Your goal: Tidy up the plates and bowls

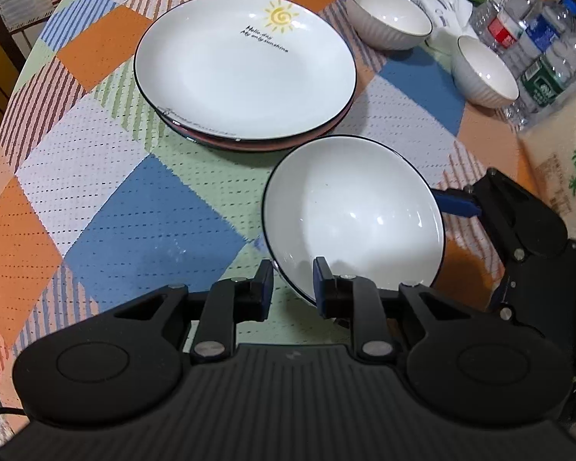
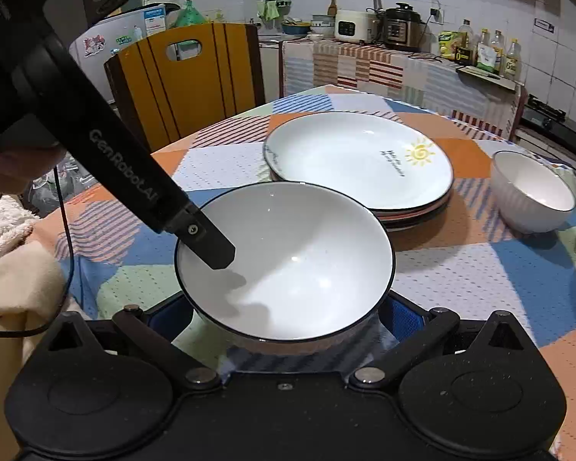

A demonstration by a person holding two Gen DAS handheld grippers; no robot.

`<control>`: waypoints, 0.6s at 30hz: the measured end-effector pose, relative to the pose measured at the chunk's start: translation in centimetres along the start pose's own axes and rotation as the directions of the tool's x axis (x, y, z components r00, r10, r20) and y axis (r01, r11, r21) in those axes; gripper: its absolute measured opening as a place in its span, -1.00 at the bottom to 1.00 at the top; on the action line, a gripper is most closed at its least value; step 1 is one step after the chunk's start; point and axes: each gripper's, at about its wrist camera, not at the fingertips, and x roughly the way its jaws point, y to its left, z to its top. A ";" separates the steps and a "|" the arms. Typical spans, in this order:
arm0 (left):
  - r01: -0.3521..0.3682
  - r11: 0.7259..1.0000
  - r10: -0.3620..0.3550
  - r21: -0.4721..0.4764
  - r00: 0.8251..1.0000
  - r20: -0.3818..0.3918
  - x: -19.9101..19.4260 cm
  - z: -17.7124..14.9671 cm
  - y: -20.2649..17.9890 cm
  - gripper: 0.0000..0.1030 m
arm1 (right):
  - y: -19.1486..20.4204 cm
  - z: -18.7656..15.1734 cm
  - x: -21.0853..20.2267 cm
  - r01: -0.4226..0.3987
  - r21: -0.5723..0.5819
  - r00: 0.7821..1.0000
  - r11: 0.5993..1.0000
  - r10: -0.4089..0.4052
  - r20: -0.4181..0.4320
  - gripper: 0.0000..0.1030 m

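Observation:
A white bowl (image 1: 355,211) with a dark rim is tilted just above the checked tablecloth. My left gripper (image 1: 292,288) straddles its near rim, one finger inside and one outside, with a gap still showing. My right gripper (image 2: 288,317) cradles the same bowl (image 2: 295,261) from below, its blue pads on either side of the bowl's base. A stack of plates (image 1: 245,65), the top one white with a yellow sun, sits behind; it also shows in the right wrist view (image 2: 359,161). Two smaller white ribbed bowls (image 1: 388,15) (image 1: 484,71) stand at the far right.
Water bottles (image 1: 533,38) and a bag of rice (image 1: 564,169) crowd the table's right edge. A wooden chair (image 2: 184,77) stands behind the table, and a kitchen counter with cookers (image 2: 399,27) is beyond it. A cloth (image 2: 7,238) lies at the left.

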 end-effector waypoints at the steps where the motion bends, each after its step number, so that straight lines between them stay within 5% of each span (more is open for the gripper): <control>1: -0.007 1.000 0.006 0.009 1.000 0.004 0.2 -0.1 0.0 -0.57 | 0.2 0.0 0.1 -0.004 -0.003 1.000 1.000 0.004 0.000 1.00; 18: 0.006 0.999 -0.006 -0.033 1.000 0.003 1.5 -1.5 1.2 -0.56 | 0.6 -0.1 1.4 -0.013 -0.061 0.997 0.998 0.008 -0.082 0.99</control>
